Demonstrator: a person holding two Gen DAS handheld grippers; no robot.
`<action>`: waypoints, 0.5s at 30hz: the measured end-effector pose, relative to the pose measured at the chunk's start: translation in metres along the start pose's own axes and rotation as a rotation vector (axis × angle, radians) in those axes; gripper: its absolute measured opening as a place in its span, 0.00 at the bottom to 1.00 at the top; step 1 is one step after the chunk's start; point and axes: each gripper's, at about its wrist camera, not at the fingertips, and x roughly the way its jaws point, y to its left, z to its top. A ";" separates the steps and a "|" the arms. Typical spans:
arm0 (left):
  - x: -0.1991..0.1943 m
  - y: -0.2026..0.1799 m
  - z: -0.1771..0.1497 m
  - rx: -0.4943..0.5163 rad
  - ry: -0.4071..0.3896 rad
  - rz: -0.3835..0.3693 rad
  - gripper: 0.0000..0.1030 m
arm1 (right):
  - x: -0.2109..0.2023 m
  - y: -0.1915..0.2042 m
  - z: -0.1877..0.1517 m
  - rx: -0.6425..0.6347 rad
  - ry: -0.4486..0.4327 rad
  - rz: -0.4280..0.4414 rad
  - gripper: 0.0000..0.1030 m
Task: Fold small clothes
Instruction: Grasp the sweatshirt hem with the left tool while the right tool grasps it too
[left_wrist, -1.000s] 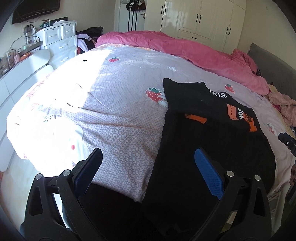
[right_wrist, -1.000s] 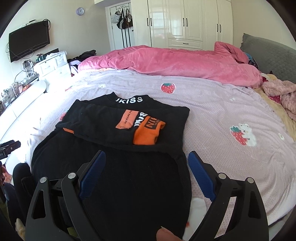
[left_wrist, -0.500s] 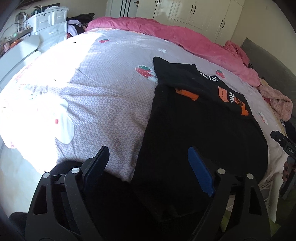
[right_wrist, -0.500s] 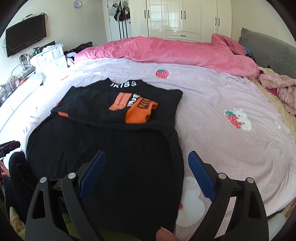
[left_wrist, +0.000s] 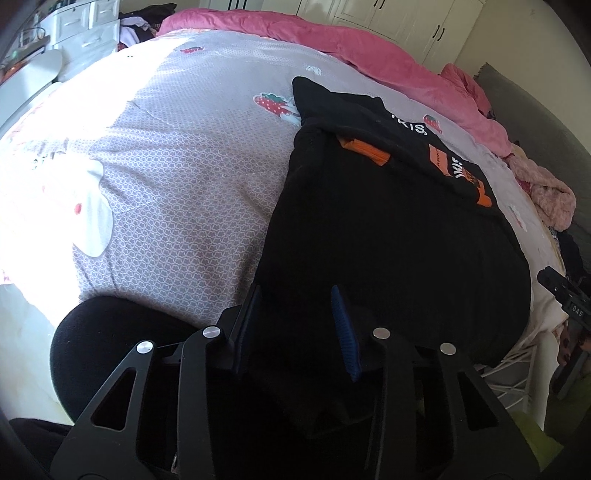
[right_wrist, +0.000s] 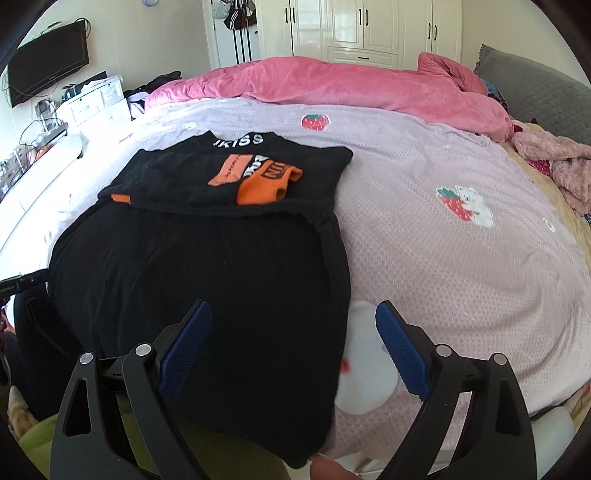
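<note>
A black garment (left_wrist: 388, 240) (right_wrist: 203, 266) with orange patches and white lettering lies flat on the lilac strawberry-print bedspread (left_wrist: 177, 166) (right_wrist: 461, 258). Its upper part is folded over, and its near hem hangs over the bed's edge. My left gripper (left_wrist: 295, 325) sits low at the hem's left corner. Its jaws are closing with black cloth between them and a gap still showing. My right gripper (right_wrist: 293, 343) stands open over the hem's right corner, one blue pad (right_wrist: 184, 343) above the cloth and the other above the bedspread.
A pink duvet (right_wrist: 332, 85) is heaped along the far side of the bed. A fluffy pink garment (right_wrist: 554, 162) lies at the right by the grey headboard (right_wrist: 535, 85). White drawers (left_wrist: 85, 22) and a wall TV (right_wrist: 48, 62) stand to the left, wardrobes (right_wrist: 369, 29) behind.
Both grippers have sunk towards the garment's near hem. The left jaws have narrowed from wide open around the hem corner. The right jaws stay wide.
</note>
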 end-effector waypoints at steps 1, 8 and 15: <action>0.001 0.000 0.000 -0.001 0.003 0.001 0.30 | 0.000 -0.001 -0.002 -0.003 0.006 -0.001 0.87; 0.002 0.009 0.001 -0.025 0.003 0.012 0.30 | -0.006 -0.014 -0.019 0.010 0.046 0.021 0.86; 0.008 0.004 -0.002 -0.010 0.018 0.028 0.30 | 0.000 -0.019 -0.034 0.032 0.111 0.083 0.48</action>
